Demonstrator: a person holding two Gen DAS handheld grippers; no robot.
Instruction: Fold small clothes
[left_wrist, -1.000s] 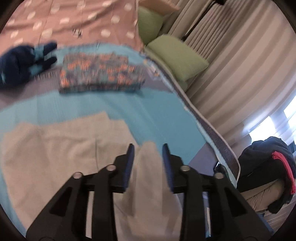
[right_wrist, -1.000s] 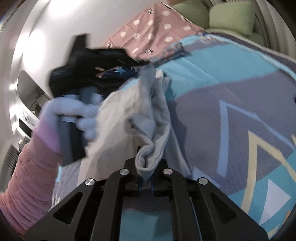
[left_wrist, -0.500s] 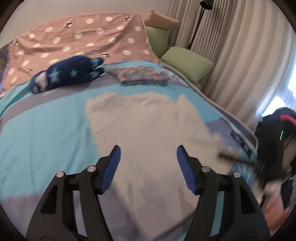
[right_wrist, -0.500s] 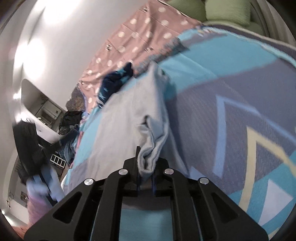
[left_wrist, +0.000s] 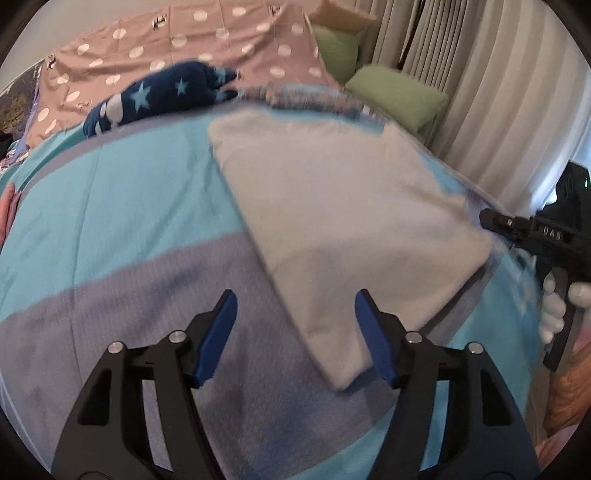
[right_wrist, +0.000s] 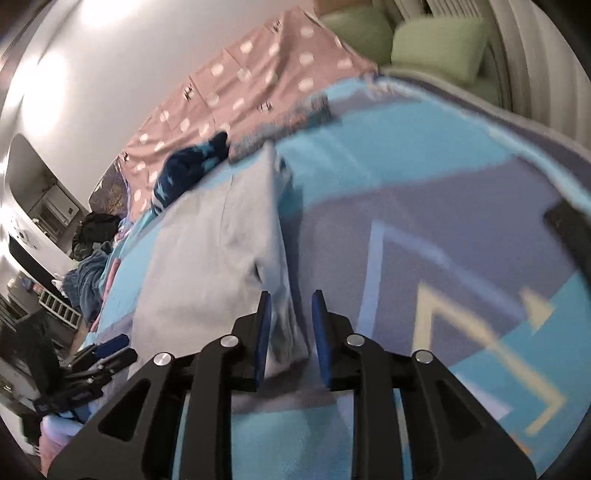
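Two grippers are in view. Your left gripper (left_wrist: 293, 332) hovers with fingers spread wide, empty, above the near corner of the grey garment (left_wrist: 343, 218), which lies flat on the blue-and-grey bed cover (left_wrist: 110, 206). Your right gripper (right_wrist: 290, 332) has fingers narrowly parted, straddling the garment's bunched edge without clamping it.

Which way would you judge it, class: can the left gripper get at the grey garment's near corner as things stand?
Probably yes. The left gripper is open, and the grey garment lies flat on the blanket, its near corner just ahead between the fingers with nothing covering it.
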